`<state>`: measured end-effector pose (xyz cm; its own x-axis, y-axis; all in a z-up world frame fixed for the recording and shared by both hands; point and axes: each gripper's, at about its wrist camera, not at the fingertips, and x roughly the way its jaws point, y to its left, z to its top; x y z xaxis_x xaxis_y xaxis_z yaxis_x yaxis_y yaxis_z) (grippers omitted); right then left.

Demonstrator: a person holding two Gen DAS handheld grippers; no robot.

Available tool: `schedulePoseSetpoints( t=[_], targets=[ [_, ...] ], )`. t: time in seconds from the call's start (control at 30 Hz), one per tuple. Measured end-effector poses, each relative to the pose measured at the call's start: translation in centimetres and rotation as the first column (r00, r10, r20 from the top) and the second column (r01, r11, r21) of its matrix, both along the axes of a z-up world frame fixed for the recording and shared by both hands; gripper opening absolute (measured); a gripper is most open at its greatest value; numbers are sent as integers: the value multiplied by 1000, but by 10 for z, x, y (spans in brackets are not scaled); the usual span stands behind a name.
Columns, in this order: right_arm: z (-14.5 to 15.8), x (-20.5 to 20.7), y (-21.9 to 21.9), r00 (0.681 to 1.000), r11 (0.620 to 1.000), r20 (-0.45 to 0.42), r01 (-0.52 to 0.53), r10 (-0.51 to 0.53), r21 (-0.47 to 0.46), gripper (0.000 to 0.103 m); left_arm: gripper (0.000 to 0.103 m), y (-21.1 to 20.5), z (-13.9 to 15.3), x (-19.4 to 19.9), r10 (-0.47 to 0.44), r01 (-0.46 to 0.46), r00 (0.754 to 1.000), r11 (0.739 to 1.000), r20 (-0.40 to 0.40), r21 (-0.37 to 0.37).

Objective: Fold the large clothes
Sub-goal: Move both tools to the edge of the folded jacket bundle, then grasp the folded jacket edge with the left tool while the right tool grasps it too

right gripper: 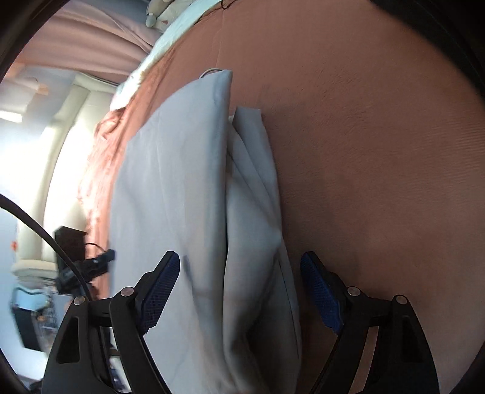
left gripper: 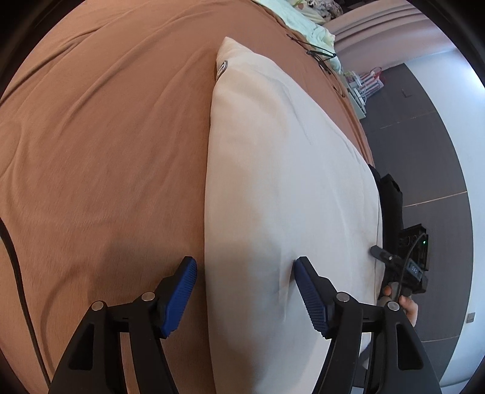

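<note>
Nearest me, my left gripper hung released, its blue pads spread wide over the left edge of the folded cream garment, and my right gripper was likewise released, pads apart over the garment's stacked folds. The garment lay as a long strip on the brown bedspread, running away from me. Beyond its far end sat pale green bedding and a pink headboard.

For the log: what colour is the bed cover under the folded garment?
Plain rusty brown bed cover, clearest in the left wrist view.
</note>
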<state>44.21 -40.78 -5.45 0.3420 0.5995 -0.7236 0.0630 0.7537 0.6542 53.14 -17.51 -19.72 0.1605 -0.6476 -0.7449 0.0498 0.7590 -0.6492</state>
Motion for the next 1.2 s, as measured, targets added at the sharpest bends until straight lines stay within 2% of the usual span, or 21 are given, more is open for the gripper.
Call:
schedulePoseSetpoints(
  t=[0.03,0.07,0.13,0.23,0.33,0.47,0.5,0.57,0.6,0.67,0.77,1.0,1.2],
  targets=[
    [-3,5,-4,1000,999,6,2,-2,52,80,69,-2,-1,3,2,-2,1000,1000,2,2],
    [-5,8,-7,1000,996,11,-2,1,92,72,69,-2,-1,4,3,-3,1000,1000,2,3],
    [-13,21,-11,1000,990,1,-14,14,139,63,69,-7,-2,12,3,-3,1000,1000,6,9],
    [-22,36,-15,999,982,-19,-33,37,187,62,69,-8,-3,17,4,-4,1000,1000,11,21],
    [-25,43,-16,997,977,-16,-67,72,202,62,69,-8,-2,23,11,-12,1000,999,18,37],
    [-29,47,-23,998,976,8,-62,62,209,60,69,-3,-2,25,20,-22,999,998,33,64],
    [-31,46,-21,998,977,13,-63,62,206,58,69,-2,-2,25,23,-25,999,998,32,65],
    [-33,45,-19,998,978,14,-64,62,198,43,69,2,-3,22,25,-27,999,997,35,73],
    [-35,45,-19,998,980,9,-63,62,190,39,68,2,-2,22,23,-26,999,996,37,81],
    [-30,40,-15,998,985,12,-64,63,163,28,60,-1,2,22,28,-34,998,994,54,102],
    [-12,32,-4,996,992,57,-77,72,104,18,50,-1,5,20,23,-30,998,991,62,127],
    [24,20,31,991,997,109,-80,77,21,14,23,2,26,11,20,-33,994,992,106,124],
    [47,8,53,980,996,173,-91,94,-28,13,18,13,56,-9,39,-55,986,994,163,92]
  ],
)
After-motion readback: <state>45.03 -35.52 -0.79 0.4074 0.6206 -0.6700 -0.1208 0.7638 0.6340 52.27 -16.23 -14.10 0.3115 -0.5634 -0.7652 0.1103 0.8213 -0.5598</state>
